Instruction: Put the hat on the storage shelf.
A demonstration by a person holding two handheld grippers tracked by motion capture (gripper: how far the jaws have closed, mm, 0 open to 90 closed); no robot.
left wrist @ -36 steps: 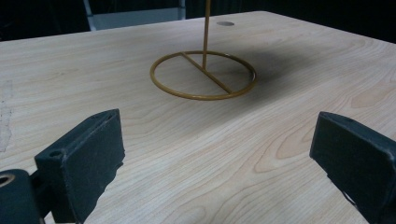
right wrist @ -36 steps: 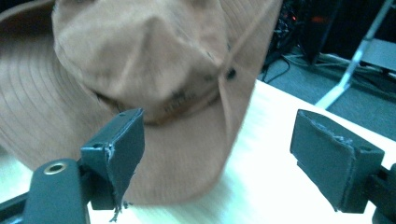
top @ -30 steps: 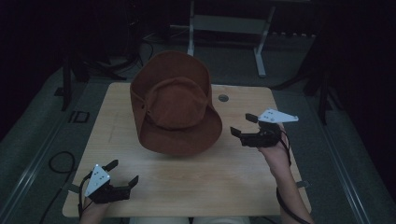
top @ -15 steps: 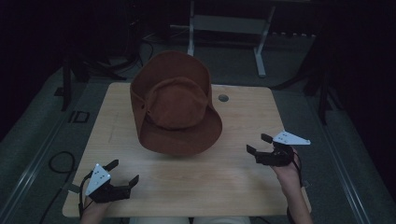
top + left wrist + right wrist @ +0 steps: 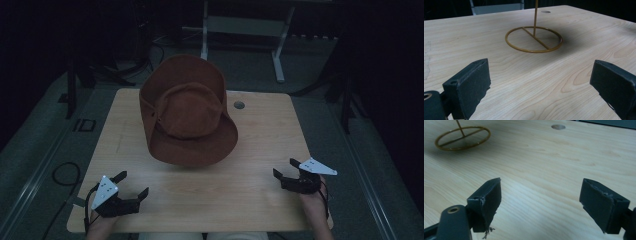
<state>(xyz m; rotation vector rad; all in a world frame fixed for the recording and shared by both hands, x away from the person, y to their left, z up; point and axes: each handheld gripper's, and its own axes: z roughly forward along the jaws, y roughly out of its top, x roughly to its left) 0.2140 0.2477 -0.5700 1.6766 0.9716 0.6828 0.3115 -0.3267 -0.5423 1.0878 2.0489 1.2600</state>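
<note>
A brown wide-brimmed hat (image 5: pixel 186 111) sits raised above the wooden table (image 5: pixel 250 150) on a thin brass stand. The stand's ring base (image 5: pixel 533 39) rests on the tabletop ahead of my left gripper (image 5: pixel 541 80), and the ring base (image 5: pixel 462 138) also lies at the upper left of the right gripper view. My left gripper (image 5: pixel 131 184) is open near the front left corner, nothing between its jaws. My right gripper (image 5: pixel 286 168) is open near the front right edge, also holding nothing, well apart from the hat.
A round cable hole (image 5: pixel 239 105) is set in the table behind the hat's right side. A metal frame (image 5: pixel 240 30) stands on the dark floor beyond the table. A cable loop (image 5: pixel 65 172) lies on the floor at the left.
My right gripper has drawn back from beside the hat's brim toward the front right edge of the table. The left gripper and the hat stayed where they were.
</note>
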